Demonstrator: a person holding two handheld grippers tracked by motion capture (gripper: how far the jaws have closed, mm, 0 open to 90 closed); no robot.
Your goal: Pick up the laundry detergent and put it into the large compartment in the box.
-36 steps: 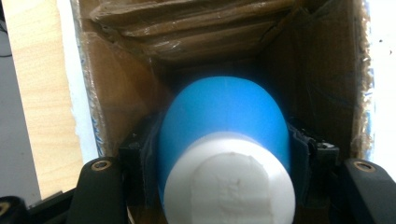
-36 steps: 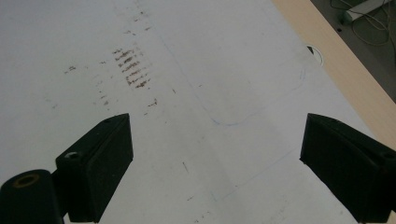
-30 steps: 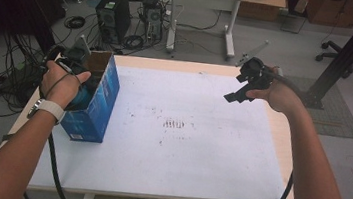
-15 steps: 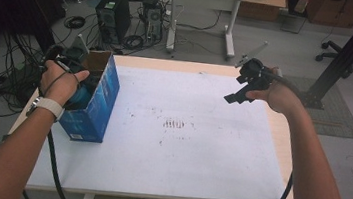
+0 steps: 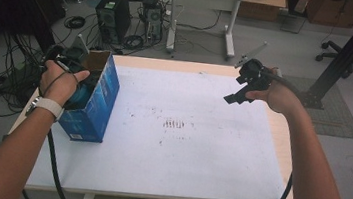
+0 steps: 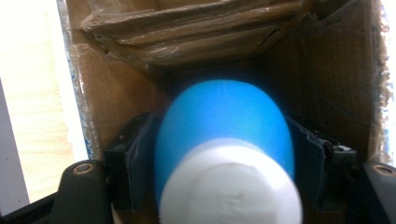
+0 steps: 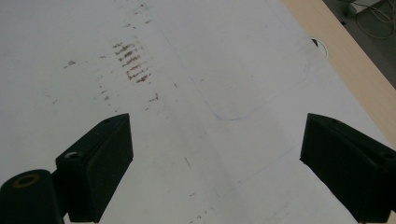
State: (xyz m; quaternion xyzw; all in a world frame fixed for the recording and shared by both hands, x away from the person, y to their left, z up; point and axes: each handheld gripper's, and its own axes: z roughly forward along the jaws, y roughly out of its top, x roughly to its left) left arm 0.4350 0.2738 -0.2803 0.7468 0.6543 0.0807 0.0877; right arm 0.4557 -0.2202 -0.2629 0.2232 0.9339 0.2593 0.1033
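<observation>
- While the left gripper (image 6: 224,186) sits inside the open blue cardboard box (image 5: 94,101), its jaws are clamped on a blue bottle with a white cap (image 6: 224,140); bottle and gripper lie within the box mouth.
- Compared with the high views of a second and half a second ago, the left hand (image 5: 60,84) and the box stand much as they did: the bottle is judged not yet released or lifted out.
- The right gripper (image 7: 215,154) hovers over the bare white bench (image 5: 197,162), jaws wide apart, holding nothing, likewise unmoved.
</observation>
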